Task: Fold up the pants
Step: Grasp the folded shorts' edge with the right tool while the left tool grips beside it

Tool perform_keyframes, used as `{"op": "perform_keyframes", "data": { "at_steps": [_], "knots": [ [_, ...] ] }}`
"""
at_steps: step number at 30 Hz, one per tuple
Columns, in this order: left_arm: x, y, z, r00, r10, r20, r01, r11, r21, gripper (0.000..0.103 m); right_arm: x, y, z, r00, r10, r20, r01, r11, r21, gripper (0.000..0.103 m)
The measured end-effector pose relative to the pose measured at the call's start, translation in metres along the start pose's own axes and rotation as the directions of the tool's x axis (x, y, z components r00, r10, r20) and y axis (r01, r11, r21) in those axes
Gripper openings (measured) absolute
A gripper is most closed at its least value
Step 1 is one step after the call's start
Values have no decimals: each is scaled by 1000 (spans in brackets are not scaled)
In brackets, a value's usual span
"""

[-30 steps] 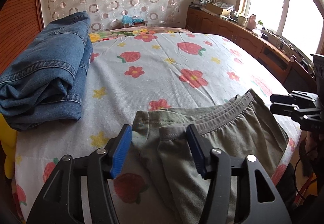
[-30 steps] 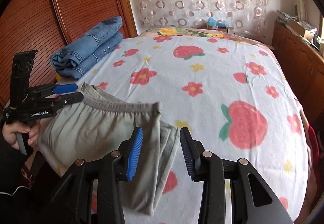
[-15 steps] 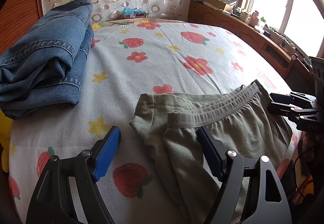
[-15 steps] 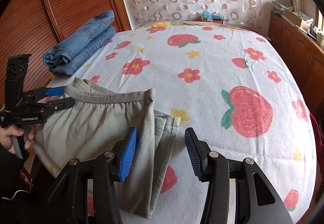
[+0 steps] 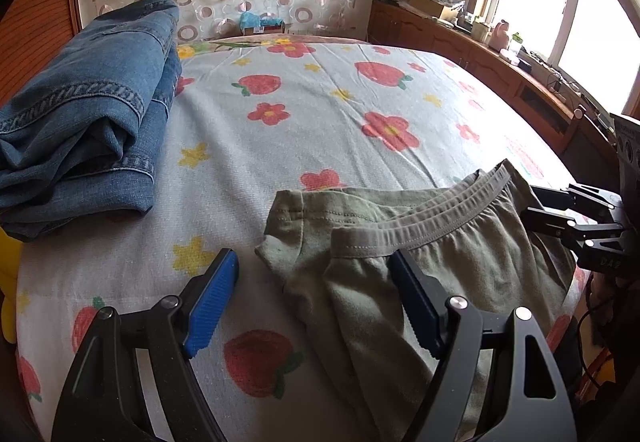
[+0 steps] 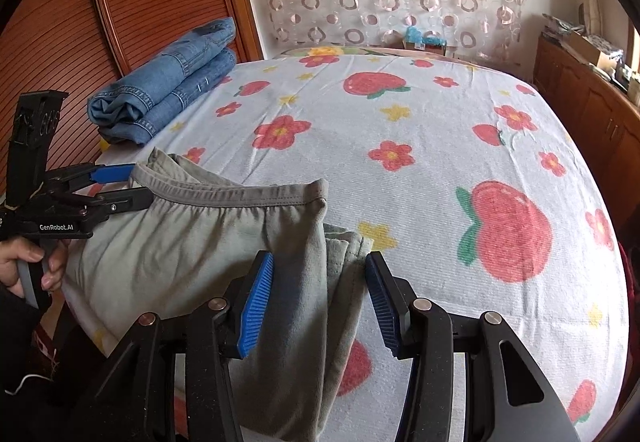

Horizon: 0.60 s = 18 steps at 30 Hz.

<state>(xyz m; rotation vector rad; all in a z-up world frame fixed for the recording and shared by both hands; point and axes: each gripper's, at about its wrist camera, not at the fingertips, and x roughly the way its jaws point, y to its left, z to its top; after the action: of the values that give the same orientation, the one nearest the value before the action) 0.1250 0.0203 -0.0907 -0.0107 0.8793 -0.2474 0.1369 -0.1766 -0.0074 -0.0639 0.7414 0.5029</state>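
Olive-grey pants (image 5: 420,262) lie folded at the near edge of the bed, waistband (image 5: 432,218) facing the middle of the bed. They also show in the right wrist view (image 6: 192,242). My left gripper (image 5: 316,302) is open, its jaws spread wide over the pants' left corner, holding nothing. My right gripper (image 6: 320,298) is open around the pants' right folded edge, not pinching it. Each gripper shows in the other's view, the left gripper (image 6: 116,186) by the waistband's left end and the right gripper (image 5: 552,210) by its right end.
The bed carries a white sheet with strawberries and flowers (image 5: 320,122). A stack of folded blue jeans (image 5: 84,122) lies at the left side, also in the right wrist view (image 6: 168,86). A wooden wardrobe (image 6: 100,22) stands left, a wooden cabinet (image 5: 480,58) under the window right.
Both grippers have opened wider and released the pants, which now rest on the bed. The left gripper has drawn back and risen a little.
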Motion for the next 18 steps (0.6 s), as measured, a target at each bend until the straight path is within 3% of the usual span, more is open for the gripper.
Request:
{"op": "perform_keyframes", "data": {
  "at_steps": [4, 11, 15, 18],
  "knots": [
    [-3, 3, 0, 1000, -19, 15, 20, 999, -28, 79, 1, 2, -1, 1000, -22, 5, 22, 1000, -20, 45],
    [-12, 12, 1, 997, -49, 55, 53, 996, -74, 79, 1, 6, -6, 999, -35, 24, 35, 999, -38, 45],
    [-6, 15, 2, 998, -53, 35, 56, 995, -79, 70, 0, 7, -7, 999, -40, 28, 41, 998, -39, 45],
    [-2, 12, 1, 999, -47, 27, 48, 997, -66, 62, -1, 6, -7, 999, -38, 27, 39, 999, -36, 38]
  ]
}}
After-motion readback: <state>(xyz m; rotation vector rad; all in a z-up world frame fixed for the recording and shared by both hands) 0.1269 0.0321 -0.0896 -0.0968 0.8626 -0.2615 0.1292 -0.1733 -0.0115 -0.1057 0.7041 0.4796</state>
